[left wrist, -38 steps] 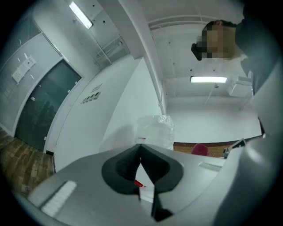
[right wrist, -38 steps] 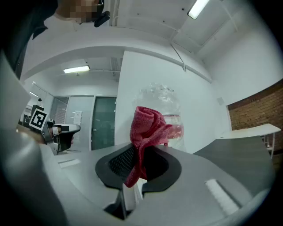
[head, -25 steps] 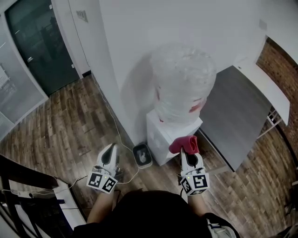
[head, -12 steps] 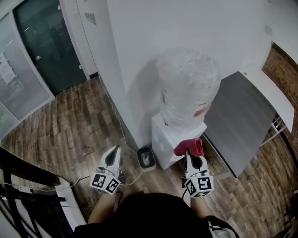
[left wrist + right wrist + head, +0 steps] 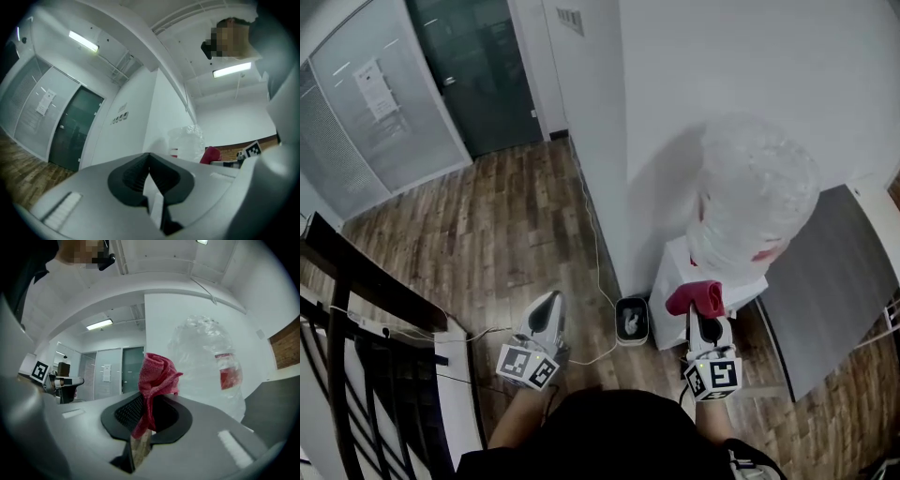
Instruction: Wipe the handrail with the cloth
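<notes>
The red cloth (image 5: 697, 298) is bunched up and sticks out of my right gripper (image 5: 705, 321), which is shut on it; in the right gripper view the cloth (image 5: 157, 375) stands up between the jaws. My left gripper (image 5: 549, 307) is shut with nothing in it, and in the left gripper view its dark pads (image 5: 136, 176) meet. The dark handrail (image 5: 367, 277) runs diagonally at the far left of the head view, above black balusters (image 5: 337, 375). Both grippers are held over the wooden floor, well to the right of the rail.
A bubble-wrapped object (image 5: 757, 199) stands on a white pedestal (image 5: 677, 281) against the white wall, just ahead of the right gripper. A small grey bin (image 5: 631, 319) and a cable (image 5: 591, 234) lie on the floor. A glass door (image 5: 478, 66) is far left; a grey panel (image 5: 830, 272) is right.
The view has swung to the left: the wrapped object and pedestal have slid rightward, and more of the handrail and door shows. Both grippers keep their pose, the cloth still held.
</notes>
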The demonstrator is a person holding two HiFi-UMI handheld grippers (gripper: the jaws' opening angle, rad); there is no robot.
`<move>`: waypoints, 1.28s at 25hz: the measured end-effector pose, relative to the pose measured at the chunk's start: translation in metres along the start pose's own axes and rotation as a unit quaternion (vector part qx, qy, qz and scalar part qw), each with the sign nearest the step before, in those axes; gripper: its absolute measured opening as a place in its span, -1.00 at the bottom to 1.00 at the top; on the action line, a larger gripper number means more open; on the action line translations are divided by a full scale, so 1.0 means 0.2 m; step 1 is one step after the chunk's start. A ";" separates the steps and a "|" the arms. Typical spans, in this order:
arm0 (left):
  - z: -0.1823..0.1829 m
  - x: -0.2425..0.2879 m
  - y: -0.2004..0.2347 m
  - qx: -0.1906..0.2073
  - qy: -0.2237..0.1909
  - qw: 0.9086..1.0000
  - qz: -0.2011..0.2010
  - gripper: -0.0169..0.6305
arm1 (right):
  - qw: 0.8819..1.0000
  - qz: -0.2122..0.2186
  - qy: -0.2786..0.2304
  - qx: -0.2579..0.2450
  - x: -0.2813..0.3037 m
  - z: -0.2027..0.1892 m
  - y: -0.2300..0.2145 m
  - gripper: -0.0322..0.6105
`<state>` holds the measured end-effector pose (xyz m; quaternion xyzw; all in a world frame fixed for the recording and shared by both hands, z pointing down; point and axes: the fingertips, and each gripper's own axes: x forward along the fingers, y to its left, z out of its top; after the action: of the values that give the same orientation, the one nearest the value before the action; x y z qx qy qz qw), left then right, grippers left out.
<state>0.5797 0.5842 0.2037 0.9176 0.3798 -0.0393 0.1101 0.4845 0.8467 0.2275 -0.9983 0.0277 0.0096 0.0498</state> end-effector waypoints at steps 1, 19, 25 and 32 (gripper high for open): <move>0.01 -0.04 0.03 0.004 -0.002 1.000 0.014 -0.95 | 1.000 0.013 0.002 0.000 0.03 -0.01 0.03 -0.77; 0.23 -0.99 0.39 0.063 -0.042 0.944 0.322 -0.95 | 0.952 0.303 0.043 -0.016 0.53 -0.15 0.88 -0.77; 0.27 -1.42 0.35 0.063 -0.072 0.893 0.440 -0.95 | 0.904 0.424 0.050 -0.027 0.55 -0.19 1.28 -0.77; 0.26 -1.83 0.23 0.037 -0.135 0.818 0.557 -0.95 | 0.835 0.545 0.062 -0.033 0.51 -0.19 1.70 -0.77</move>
<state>0.3537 0.2892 0.2170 0.9615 -0.2168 -0.1087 0.1294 0.5675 0.5005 0.2295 -0.8212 0.5700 -0.0261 0.0020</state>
